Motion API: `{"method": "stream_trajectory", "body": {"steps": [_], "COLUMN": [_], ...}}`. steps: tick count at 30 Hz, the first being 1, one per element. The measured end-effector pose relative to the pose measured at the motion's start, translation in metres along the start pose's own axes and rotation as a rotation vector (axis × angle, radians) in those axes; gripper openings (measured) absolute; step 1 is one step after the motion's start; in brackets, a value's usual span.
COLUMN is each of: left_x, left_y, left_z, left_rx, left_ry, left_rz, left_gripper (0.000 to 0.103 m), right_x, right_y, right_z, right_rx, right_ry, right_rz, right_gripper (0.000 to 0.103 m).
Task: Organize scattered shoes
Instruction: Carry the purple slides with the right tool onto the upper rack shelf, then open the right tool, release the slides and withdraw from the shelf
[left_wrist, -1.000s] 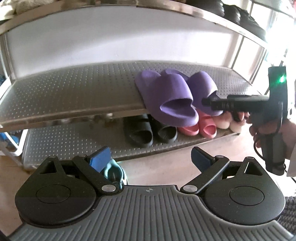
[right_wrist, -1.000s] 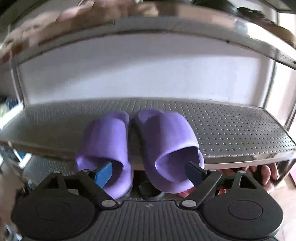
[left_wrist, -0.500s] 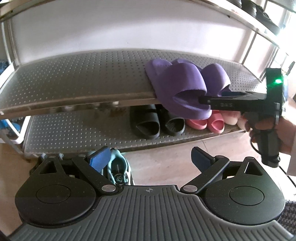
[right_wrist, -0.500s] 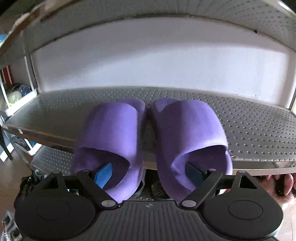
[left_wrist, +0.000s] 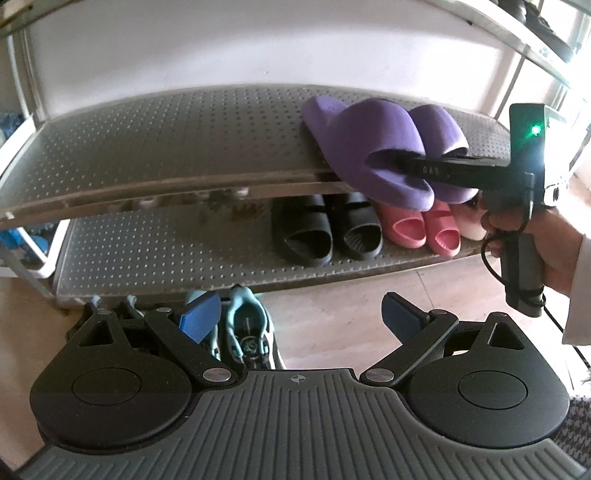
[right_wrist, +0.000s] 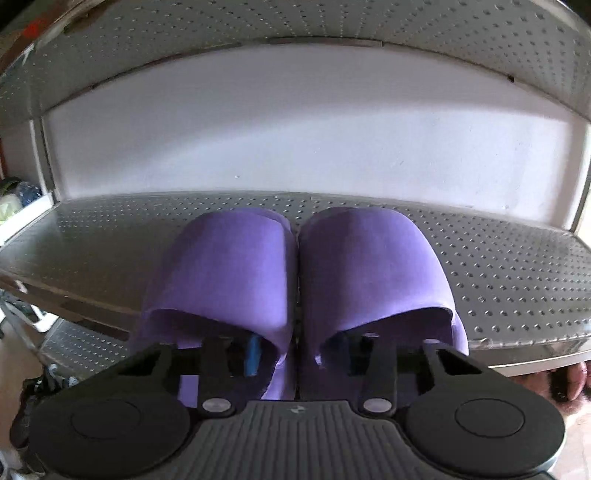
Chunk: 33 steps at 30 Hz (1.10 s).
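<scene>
A pair of purple slippers lies side by side at the front edge of the middle perforated metal shelf, heels hanging over the edge. My right gripper has one finger inside each slipper. Its jaws are closing and pinch the two inner walls together. In the left wrist view the purple slippers show the right gripper reaching into them from the right. My left gripper hangs open over the floor, empty, with a teal sneaker lying just below its left finger.
On the lower shelf stand black slippers, pink slippers and a pale pair, mostly hidden. A person's hand holds the right gripper's handle. Dark shoes sit on the top shelf. Wooden floor lies in front of the rack.
The right gripper moved forward, slid its fingers into the two purple slippers, and its jaws narrowed. The left gripper barely moved; more of the teal sneaker shows.
</scene>
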<state>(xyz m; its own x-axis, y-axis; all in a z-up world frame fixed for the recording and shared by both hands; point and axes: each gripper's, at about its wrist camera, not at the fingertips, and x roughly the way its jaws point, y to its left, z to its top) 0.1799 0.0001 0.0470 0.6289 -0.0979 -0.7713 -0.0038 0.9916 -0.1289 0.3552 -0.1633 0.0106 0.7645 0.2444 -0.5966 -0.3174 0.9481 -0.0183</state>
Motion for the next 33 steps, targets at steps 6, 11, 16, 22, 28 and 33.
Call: {"method": "stream_trajectory", "body": {"steps": [6, 11, 16, 22, 28, 33], "left_x": [0.003, 0.01, 0.02, 0.04, 0.058, 0.064], "left_y": [-0.004, -0.007, -0.015, -0.02, -0.025, -0.023], "left_z": [-0.004, -0.007, -0.008, -0.009, -0.014, -0.016], "left_rx": [0.021, 0.022, 0.047, 0.063, 0.089, 0.08], "left_ry": [0.01, 0.038, 0.059, 0.103, 0.148, 0.163], "left_rz": [0.002, 0.003, 0.0, 0.009, 0.023, 0.025], "left_gripper": [0.097, 0.097, 0.097, 0.097, 0.097, 0.097], "right_x": [-0.005, -0.009, -0.005, 0.019, 0.042, 0.046], "right_y": [-0.018, -0.058, -0.122, -0.189, -0.23, -0.255], "right_z": [0.019, 0.022, 0.017, 0.027, 0.031, 0.004], "right_rx": [0.065, 0.077, 0.129, 0.126, 0.11, 0.18], "right_ry": [-0.073, -0.097, -0.102, -0.117, -0.109, -0.05], "right_rz": [-0.097, -0.21, -0.358, -0.441, -0.46, -0.441], "right_gripper": [0.022, 0.022, 0.022, 0.022, 0.022, 0.053]}}
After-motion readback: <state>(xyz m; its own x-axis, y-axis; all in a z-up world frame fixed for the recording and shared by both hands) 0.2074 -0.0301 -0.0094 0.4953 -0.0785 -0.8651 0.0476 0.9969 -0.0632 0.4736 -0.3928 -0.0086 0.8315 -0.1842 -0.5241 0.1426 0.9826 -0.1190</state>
